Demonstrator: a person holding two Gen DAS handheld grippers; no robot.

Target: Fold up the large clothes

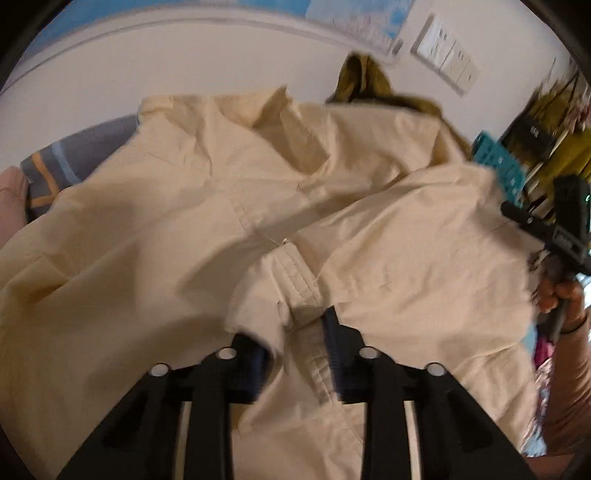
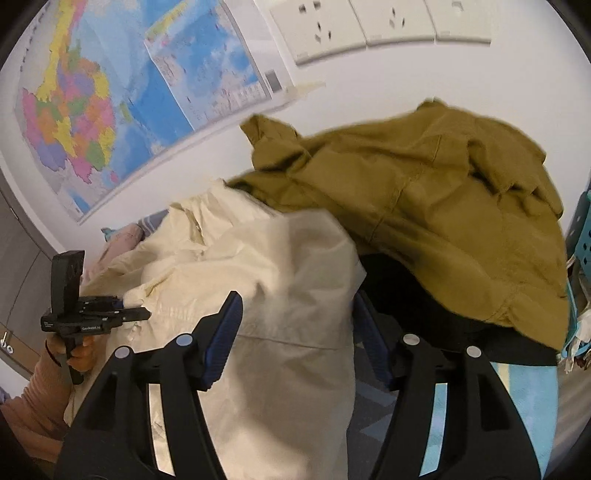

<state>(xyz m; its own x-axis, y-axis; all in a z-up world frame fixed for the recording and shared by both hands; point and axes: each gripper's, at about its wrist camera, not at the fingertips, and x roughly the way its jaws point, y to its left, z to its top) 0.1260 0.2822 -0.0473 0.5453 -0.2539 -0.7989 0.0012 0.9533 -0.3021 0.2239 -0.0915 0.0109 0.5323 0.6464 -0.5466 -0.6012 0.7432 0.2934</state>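
A large cream shirt (image 1: 184,221) lies spread and crumpled across the whole left wrist view, collar at the far side. My left gripper (image 1: 295,354) is shut on a stitched strip of it near a button, with the cloth filling the narrow gap between the fingers. In the right wrist view a fold of the cream shirt (image 2: 288,369) hangs between the wide-apart jaws of my right gripper (image 2: 299,325), which is open; its blue left pad (image 2: 221,339) shows bare. An olive jacket (image 2: 424,206) lies heaped behind the shirt.
A white wall with sockets (image 2: 369,22) and a coloured map (image 2: 110,92) stands close behind the clothes. A teal basket (image 1: 498,162) sits at the right. Grey patterned bedding (image 1: 62,162) shows at the left. The person's hand (image 2: 79,354) grips the left tool's handle.
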